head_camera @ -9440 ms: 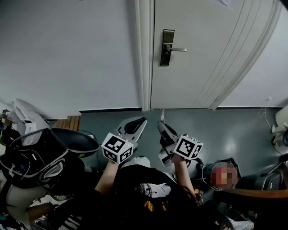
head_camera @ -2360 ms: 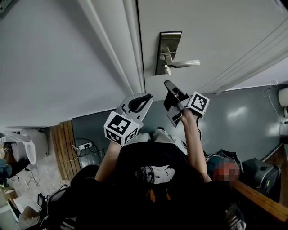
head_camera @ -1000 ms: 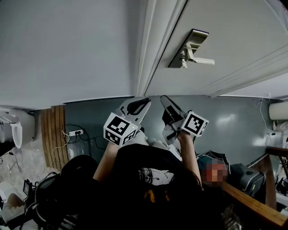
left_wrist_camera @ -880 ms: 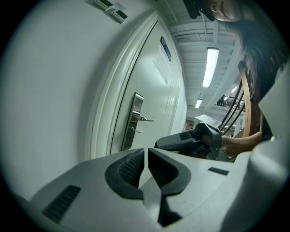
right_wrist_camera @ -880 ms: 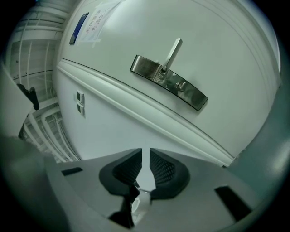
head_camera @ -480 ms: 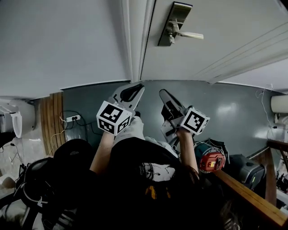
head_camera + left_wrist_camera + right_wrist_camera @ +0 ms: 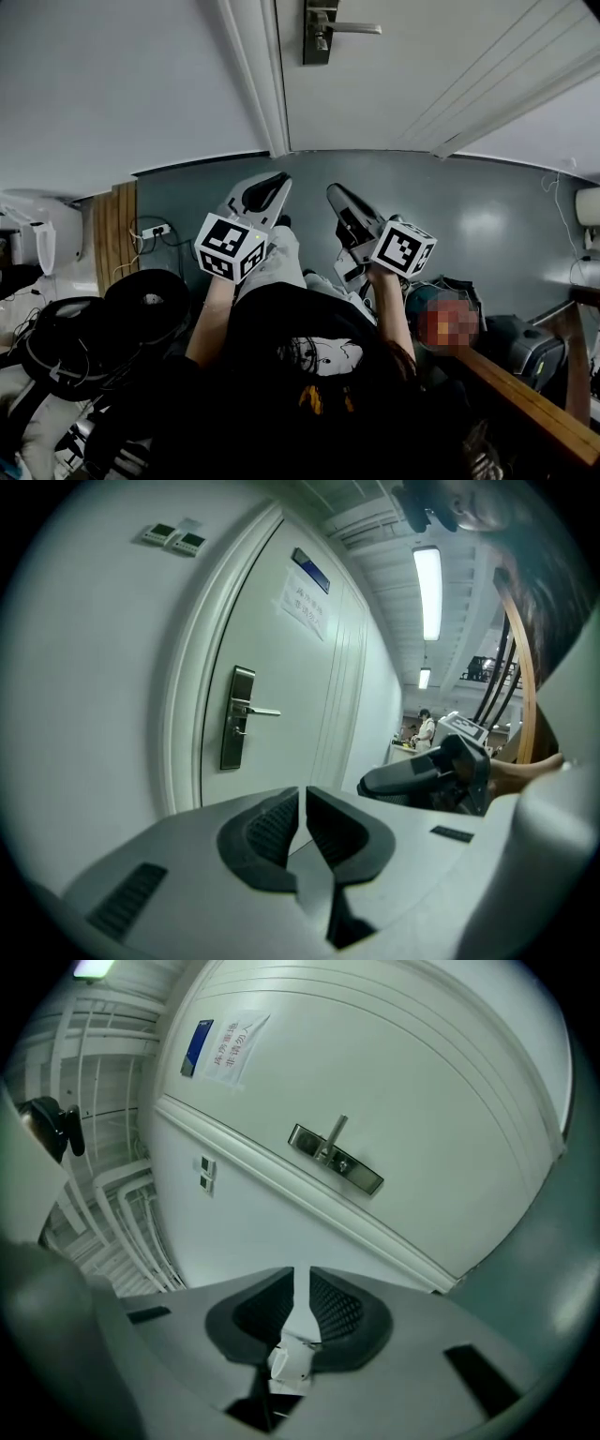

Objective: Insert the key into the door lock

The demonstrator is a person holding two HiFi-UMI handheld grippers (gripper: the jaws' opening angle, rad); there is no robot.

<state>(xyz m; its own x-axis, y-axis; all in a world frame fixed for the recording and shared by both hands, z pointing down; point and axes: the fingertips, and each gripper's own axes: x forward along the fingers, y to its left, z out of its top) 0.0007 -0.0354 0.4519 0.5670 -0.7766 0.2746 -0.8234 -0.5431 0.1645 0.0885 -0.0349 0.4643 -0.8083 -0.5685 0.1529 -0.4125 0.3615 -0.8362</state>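
The steel lock plate (image 7: 317,33) with its lever handle (image 7: 354,28) sits on the white door at the top of the head view. It also shows in the left gripper view as the lock plate (image 7: 236,728) and in the right gripper view as the lock plate (image 7: 336,1159). My right gripper (image 7: 332,192) is held low over the floor, well short of the door. Its jaws are shut on a pale key (image 7: 292,1358), whose thin blade runs up between the pads. My left gripper (image 7: 275,183) is beside it, shut with nothing in it (image 7: 302,794).
The door frame (image 7: 258,84) and a white wall lie left of the lock. A paper notice (image 7: 305,602) hangs high on the door. A power strip with cables (image 7: 155,230) and black bags (image 7: 141,309) lie at the left. A wooden edge (image 7: 525,403) is at the lower right.
The lock has slid to the top edge of the head view. The right gripper, close under the handle 2.4 s ago, now sits lower and farther from the door. Both grippers stay shut.
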